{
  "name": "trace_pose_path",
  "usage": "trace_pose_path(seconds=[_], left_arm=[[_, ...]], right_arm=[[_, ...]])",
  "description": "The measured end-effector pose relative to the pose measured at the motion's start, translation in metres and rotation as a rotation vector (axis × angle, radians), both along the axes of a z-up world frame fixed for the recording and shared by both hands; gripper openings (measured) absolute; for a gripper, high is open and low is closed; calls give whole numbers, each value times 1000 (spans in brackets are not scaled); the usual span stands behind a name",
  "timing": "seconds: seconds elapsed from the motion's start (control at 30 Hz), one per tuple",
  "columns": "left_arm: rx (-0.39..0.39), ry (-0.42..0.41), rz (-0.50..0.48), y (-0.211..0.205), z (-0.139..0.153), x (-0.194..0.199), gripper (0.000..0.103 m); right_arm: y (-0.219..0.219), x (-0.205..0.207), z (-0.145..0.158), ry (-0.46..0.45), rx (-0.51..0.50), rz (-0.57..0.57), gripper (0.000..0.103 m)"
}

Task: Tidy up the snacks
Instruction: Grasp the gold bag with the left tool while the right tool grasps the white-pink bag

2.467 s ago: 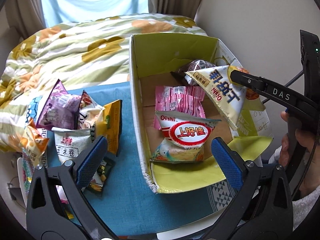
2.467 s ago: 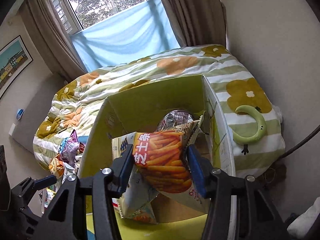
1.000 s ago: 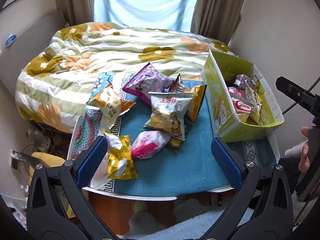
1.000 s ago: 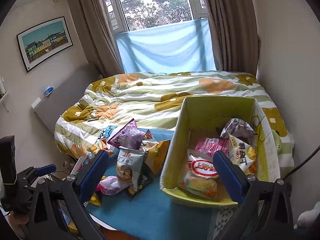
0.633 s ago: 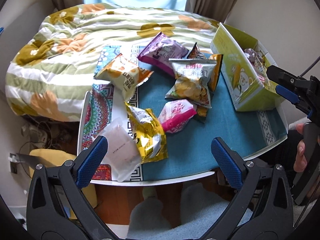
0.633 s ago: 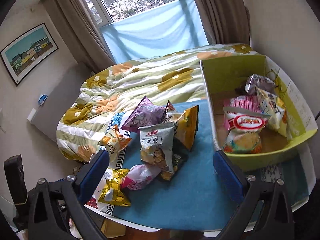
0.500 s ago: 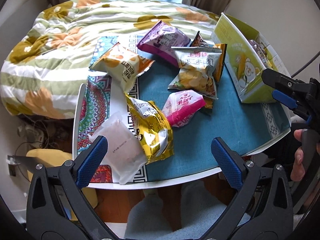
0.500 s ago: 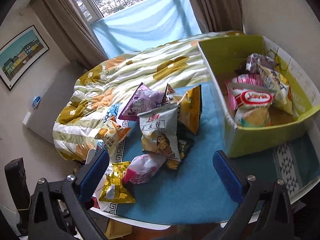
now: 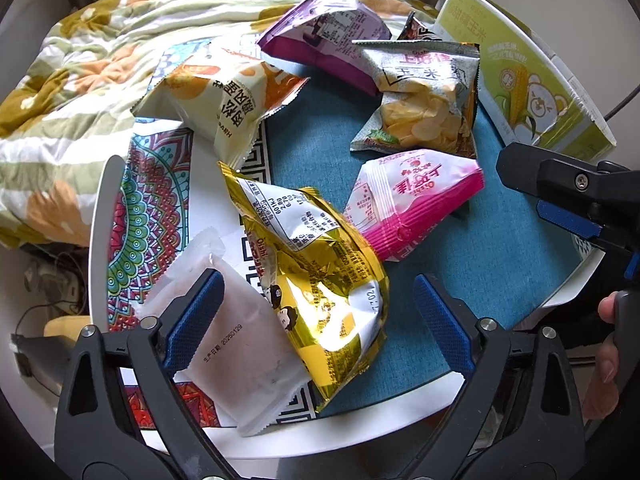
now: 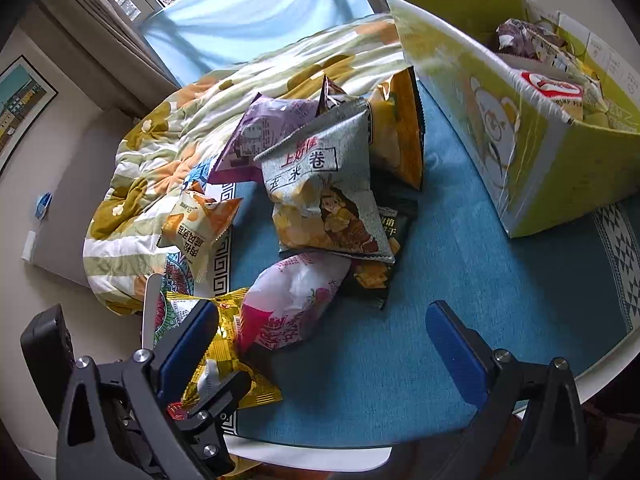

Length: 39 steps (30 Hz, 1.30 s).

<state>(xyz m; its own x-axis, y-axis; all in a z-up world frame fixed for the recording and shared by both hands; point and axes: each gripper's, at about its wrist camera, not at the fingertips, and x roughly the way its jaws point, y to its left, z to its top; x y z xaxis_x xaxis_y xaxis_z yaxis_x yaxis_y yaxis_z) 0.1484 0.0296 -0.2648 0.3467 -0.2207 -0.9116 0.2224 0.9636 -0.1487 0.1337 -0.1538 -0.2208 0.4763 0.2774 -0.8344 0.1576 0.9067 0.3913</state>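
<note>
The left gripper [image 9: 314, 316] hangs low over the near edge of the table [image 9: 360, 436] with its blue pads spread wide and nothing between them but air above the gold bag [image 9: 316, 280], which lies right in the gap at 12 o'clock, its shiny lower half almost level with the pads. Under the gold bag's left side, at 10 o'clock from the left pad, lies a pale frosted packet [image 9: 236, 344] on the patterned end of the cloth. Just past the gold bag at 1 o'clock is the pink and white bag [image 9: 412, 200], touching the gold one at its corner. Farther on at 12 o'clock sits the grey chip bag [image 9: 424, 100], with the purple bag [image 9: 328, 36] behind it and the orange and cream bag [image 9: 228, 92] off at 11 o'clock, half on the bedspread [image 9: 80, 64]. The green box [image 9: 528, 76] stands at 2 o'clock, well apart from the gold bag. The right gripper [image 10: 324, 344] is also wide open and holds nothing; in its own view the pink and white bag [image 10: 292, 300] lies just ahead at 11 o'clock, the gold bag [image 10: 224, 360] sits beside its left pad, the grey chip bag [image 10: 324, 196] lies farther off at 12 o'clock, and the green box [image 10: 520, 128], with several snacks inside, stands at 2 o'clock
</note>
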Motion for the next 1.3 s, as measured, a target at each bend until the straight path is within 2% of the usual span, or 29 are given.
trace_pose_path(seconds=[0.13,0.23,0.37,0.47,0.63,0.7,0.73,0.8,1.07,1.3], left_arm=[[25,-16,-19,-1,-4,2,82],[26,-7,-37,-1,-5,5,61],[3,-1,-38,3,-5,7,60],[20,-1,-45,2,-4,6,59],[11,1,-47,8,-2,8,59],[9,1,-49,9,-2,9,59],[8,2,-48,10,-1,9,59],[8,0,-49,11,0,9,59],[8,-16,-41,18,10,9,59],[-4,-39,-34,23,32,3,59]], right_arm=[[6,9,-14,28,30,10,103],[12,15,-24,57,38,24,103],[18,23,-35,85,59,31,101],[21,29,-42,100,78,35,92],[27,36,-50,121,107,42,86],[28,38,-54,130,123,35,82],[28,39,-56,135,131,32,76],[28,40,-56,131,132,26,74],[28,38,-54,114,134,49,46],[24,26,-41,95,155,51,41]])
